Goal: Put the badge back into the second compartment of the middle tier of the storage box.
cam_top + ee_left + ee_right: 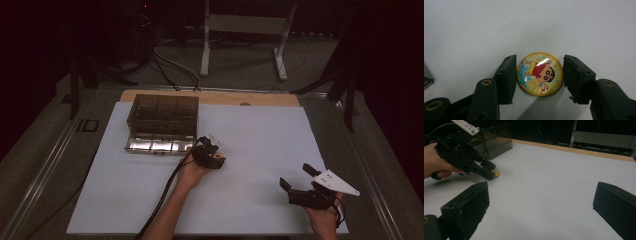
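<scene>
**benchpilot:** Going left to right on my feed. Far left there's a smoky compartment box (161, 123) sitting at the back-left of the white table (260, 150), drawers at the front. Just beside its front right corner is my left gripper (214, 151), tipped down at the table.

**knobtwister:** Got anything in it?

**benchpilot:** Not clamped, no. In the left gripper view the jaws are apart and straddle a round yellow cartoon badge (540, 74) that lies flat on the table. One pad (507, 78) looks like it's right at the badge's edge, the other pad (575, 75) has a sliver of gap. So released, bracketing the badge, not pinching it.

**knobtwister:** And the other hand?

**benchpilot:** Right gripper (296, 180) is well apart from all that, near the front right corner of the table, jaws spread wide with nothing between them. From the right gripper view I can see the badge (495, 173) peeking out yellow under the left gripper's tips (486, 170), box (495, 140) behind it.
</scene>
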The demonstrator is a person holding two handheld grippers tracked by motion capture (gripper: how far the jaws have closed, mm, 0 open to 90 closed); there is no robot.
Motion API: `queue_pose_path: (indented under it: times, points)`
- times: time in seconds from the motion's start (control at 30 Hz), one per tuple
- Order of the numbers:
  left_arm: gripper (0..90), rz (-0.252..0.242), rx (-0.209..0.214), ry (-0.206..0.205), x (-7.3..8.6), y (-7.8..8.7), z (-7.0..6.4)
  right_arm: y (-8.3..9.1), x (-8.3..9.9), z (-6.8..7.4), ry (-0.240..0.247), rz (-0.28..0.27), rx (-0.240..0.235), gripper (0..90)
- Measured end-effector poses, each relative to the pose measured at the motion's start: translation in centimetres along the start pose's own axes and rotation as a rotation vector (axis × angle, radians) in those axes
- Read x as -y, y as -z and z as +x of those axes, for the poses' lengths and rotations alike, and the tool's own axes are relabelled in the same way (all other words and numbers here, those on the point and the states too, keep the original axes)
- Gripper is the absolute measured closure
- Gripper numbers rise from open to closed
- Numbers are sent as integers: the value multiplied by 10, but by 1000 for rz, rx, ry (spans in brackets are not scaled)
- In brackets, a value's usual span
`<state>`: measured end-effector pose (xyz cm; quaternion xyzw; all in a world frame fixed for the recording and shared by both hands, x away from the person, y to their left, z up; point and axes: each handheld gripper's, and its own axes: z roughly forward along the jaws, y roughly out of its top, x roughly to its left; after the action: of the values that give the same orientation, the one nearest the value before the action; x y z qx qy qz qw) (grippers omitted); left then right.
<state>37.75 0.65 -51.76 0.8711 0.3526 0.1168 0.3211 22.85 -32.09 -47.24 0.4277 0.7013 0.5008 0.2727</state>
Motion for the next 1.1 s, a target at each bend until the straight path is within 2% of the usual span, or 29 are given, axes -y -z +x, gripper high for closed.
queue_pose_path:
  times: [0.4,0.57,0.6,0.63,0.67,0.73,0.77,1.1]
  points:
    - [488,19,-12,-7,-3,1,-2,0,0,-1,-1,1,1,4]
    - [494,16,-3,-11,-3,4,-2,0,0,-1,-4,2,2,5]
    - [501,-1,14,-9,-4,6,-1,1,0,-1,-3,2,2,4]
    - [591,-25,46,5,-5,10,0,1,0,-1,-3,2,1,4]
    - [662,-22,47,9,-6,11,1,0,0,-1,-2,2,1,4]
    - [641,5,17,-22,-7,9,0,0,0,-1,-2,2,1,4]
    - [612,5,19,-20,-6,8,1,0,0,-1,0,2,1,4]
    - [537,17,25,5,-6,7,5,1,0,-1,-1,0,1,4]
